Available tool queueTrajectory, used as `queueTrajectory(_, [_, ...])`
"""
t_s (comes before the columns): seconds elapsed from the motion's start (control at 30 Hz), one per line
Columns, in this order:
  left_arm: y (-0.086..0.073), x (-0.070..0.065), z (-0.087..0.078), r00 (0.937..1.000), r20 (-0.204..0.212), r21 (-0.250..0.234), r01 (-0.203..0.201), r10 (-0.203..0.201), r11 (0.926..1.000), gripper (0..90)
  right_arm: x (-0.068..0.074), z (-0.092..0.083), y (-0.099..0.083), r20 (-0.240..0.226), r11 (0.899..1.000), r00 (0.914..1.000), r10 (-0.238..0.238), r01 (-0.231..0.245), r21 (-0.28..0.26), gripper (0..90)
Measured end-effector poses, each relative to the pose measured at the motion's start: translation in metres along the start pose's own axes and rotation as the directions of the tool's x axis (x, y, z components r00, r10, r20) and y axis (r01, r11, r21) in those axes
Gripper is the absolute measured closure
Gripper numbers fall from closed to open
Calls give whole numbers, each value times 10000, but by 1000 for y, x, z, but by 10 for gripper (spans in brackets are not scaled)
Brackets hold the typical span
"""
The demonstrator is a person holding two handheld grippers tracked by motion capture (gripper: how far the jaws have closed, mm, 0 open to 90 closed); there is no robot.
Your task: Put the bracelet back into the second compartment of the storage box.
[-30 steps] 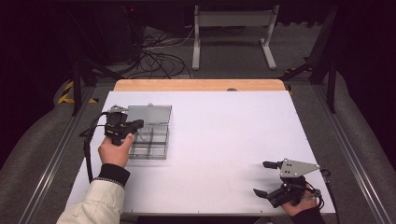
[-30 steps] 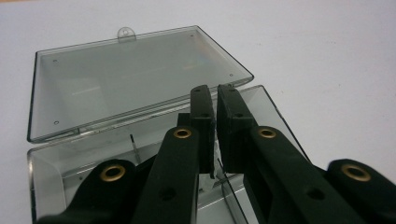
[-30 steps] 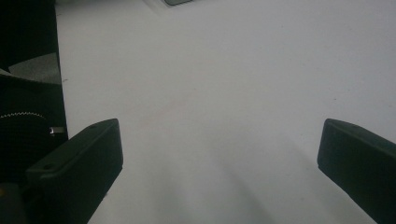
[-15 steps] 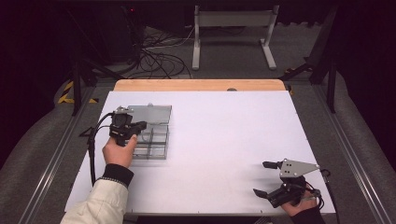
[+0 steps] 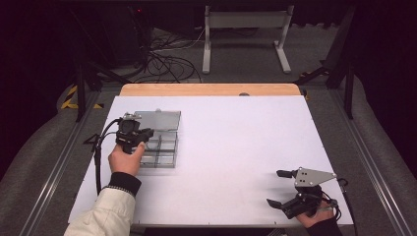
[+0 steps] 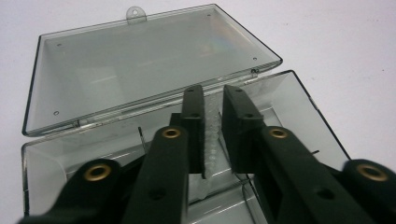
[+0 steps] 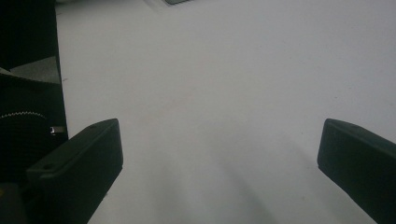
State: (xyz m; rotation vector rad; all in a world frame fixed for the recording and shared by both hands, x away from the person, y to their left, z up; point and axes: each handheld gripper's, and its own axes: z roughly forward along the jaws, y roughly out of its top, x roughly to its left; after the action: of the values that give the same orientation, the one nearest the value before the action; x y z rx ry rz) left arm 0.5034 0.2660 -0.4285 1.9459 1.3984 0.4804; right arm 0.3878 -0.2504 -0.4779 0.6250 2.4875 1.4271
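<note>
A clear plastic box (image 5: 164, 147) lies at the table's left with its lid (image 5: 157, 119) folded back flat. In the left gripper view the lid (image 6: 140, 60) lies beyond the box's base (image 6: 299, 102), which has thin dividers. My left gripper (image 5: 142, 133) hovers over the base, pointing toward the hinge. Its jaws have just been opening and stand a narrow gap apart (image 6: 212, 93). A pale ridged translucent strip (image 6: 211, 140) shows in that gap; I cannot tell what it is. My right gripper (image 5: 274, 187) rests near the front right corner, its jaws wide open (image 7: 219, 135) over bare table.
The white table top (image 5: 246, 137) has a wooden strip (image 5: 211, 89) along its far edge. Beyond it are cables and a metal stand (image 5: 246, 29) on the floor. Rails run along both sides of the table.
My left gripper has shifted slightly to the right over the box. The right gripper has stayed where it was.
</note>
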Motion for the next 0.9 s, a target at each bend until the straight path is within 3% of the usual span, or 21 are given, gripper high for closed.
queueTrajectory(0.17, [0,-3,-6,9969,-498,-323,-632,616,9975,582,0,0,0,16,10000,10000,0,0,11,5])
queueTrajectory(0.37, [1,-6,-17,9960,-203,-946,-884,869,9916,453,0,0,0,16,10000,10000,1,-1,8,5])
queueTrajectory(0.6, [3,-21,-37,9893,34,-1549,-1436,1458,9774,362,0,0,0,12,10000,10000,-3,3,7,5])
queueTrajectory(0.73, [5,-33,-51,9805,120,-1860,-1906,1962,9639,332,0,0,0,9,10000,10000,-4,4,3,5])
queueTrajectory(0.9, [6,-46,-64,9726,520,-2194,-2101,2265,9527,322,0,0,0,0,10000,10000,-17,17,30,5])
